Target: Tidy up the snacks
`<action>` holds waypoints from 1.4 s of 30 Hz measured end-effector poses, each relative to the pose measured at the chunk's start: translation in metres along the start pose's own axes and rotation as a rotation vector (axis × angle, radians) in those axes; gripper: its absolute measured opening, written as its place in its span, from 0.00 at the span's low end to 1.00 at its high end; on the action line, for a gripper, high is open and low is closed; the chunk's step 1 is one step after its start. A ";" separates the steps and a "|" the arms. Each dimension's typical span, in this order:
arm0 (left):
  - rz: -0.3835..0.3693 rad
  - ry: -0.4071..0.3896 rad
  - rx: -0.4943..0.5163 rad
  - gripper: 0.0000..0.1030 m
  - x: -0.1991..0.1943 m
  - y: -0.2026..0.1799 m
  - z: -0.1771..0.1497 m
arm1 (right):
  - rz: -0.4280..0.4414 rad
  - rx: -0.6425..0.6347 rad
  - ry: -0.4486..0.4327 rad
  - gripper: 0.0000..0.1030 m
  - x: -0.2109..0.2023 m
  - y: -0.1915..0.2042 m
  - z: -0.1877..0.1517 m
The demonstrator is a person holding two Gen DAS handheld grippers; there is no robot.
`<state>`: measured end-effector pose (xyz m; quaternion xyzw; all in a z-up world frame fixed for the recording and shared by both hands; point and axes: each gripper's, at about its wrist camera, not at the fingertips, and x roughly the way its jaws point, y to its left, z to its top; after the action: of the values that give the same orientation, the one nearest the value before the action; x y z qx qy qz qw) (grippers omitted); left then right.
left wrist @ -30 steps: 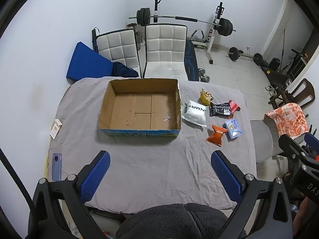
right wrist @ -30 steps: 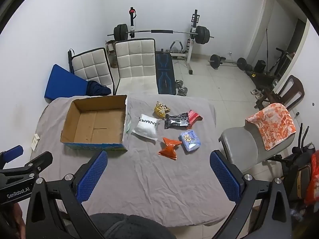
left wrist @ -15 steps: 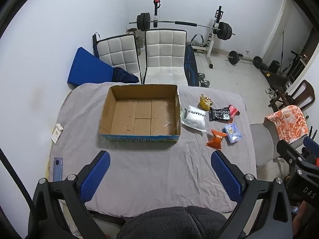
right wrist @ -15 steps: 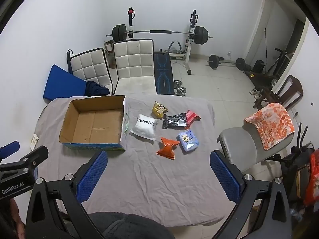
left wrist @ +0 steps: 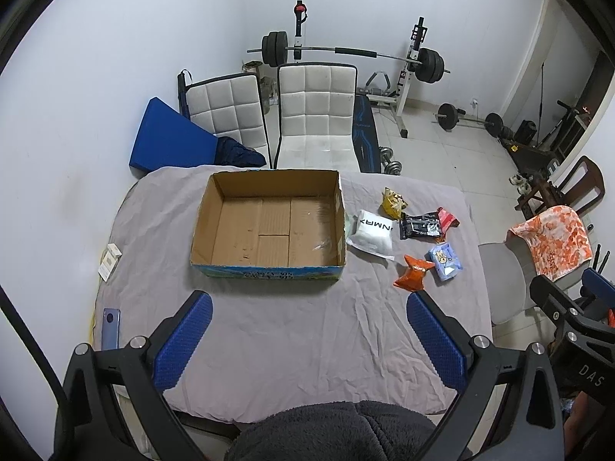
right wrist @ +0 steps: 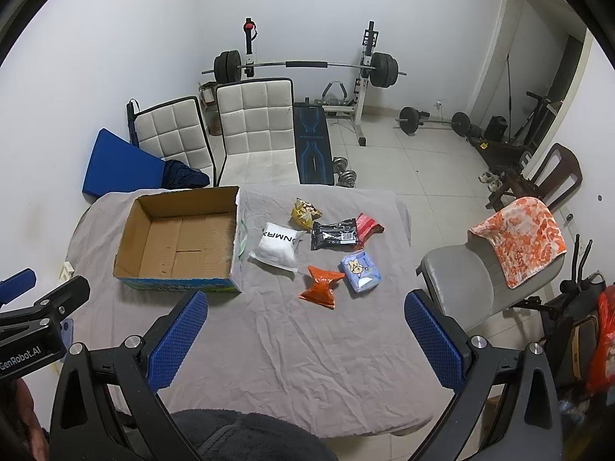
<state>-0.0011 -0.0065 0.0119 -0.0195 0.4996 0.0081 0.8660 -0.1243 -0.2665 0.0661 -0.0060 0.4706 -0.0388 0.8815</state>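
Both tongs, left (left wrist: 309,340) and right (right wrist: 305,340), hang wide and empty above the tabletop (right wrist: 307,365), presumably ready to lift the snacks (right wrist: 322,287) into the empty box (left wrist: 269,226) alongside.

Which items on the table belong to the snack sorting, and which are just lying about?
Job:
cardboard box
white pouch
yellow snack bag
black packet
red packet
orange packet
pale blue packet

Lying about:
phone
small white carton
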 end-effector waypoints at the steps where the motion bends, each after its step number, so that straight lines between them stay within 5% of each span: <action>1: 0.000 0.000 0.000 1.00 0.000 0.000 0.000 | -0.002 0.000 -0.002 1.00 0.000 0.000 -0.001; 42: 0.008 -0.011 -0.006 1.00 -0.003 0.004 -0.005 | 0.008 -0.009 -0.017 1.00 -0.011 0.005 -0.004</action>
<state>-0.0073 -0.0030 0.0114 -0.0200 0.4947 0.0134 0.8687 -0.1338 -0.2604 0.0727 -0.0083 0.4635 -0.0332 0.8855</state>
